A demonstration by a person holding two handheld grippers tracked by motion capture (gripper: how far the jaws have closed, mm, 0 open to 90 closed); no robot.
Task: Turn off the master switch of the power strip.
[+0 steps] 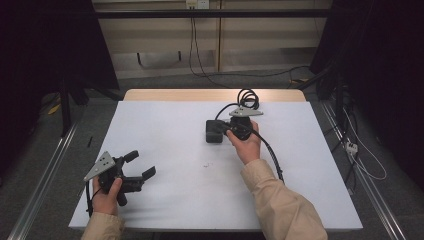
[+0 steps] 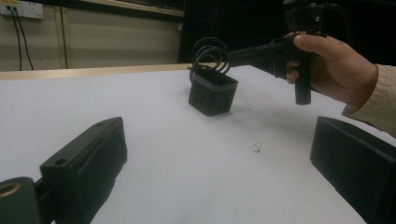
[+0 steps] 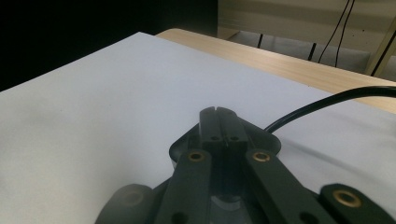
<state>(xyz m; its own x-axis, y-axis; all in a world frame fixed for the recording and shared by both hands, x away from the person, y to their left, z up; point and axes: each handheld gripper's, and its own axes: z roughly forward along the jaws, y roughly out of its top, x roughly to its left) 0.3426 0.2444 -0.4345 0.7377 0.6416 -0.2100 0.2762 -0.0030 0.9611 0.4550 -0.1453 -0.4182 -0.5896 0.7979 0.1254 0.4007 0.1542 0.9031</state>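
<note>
High view: 2 grippers, L gripper jaws wide, R gripper jaws closed over 1 black box.

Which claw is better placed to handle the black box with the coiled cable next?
Right, probably. The right claw, jaws shut, sits right at the black box near the table's far middle. The left claw is open but rests at the near left corner of the table, well away from the box.

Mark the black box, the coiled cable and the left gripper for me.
Black box [image 2: 212,95]: left gripper view, on its front side wall.
Coiled cable [image 1: 247,96]: high view, on the loops near the table's far edge.
Left gripper [image 1: 140,165]: high view, midway between its open jaws.
</note>
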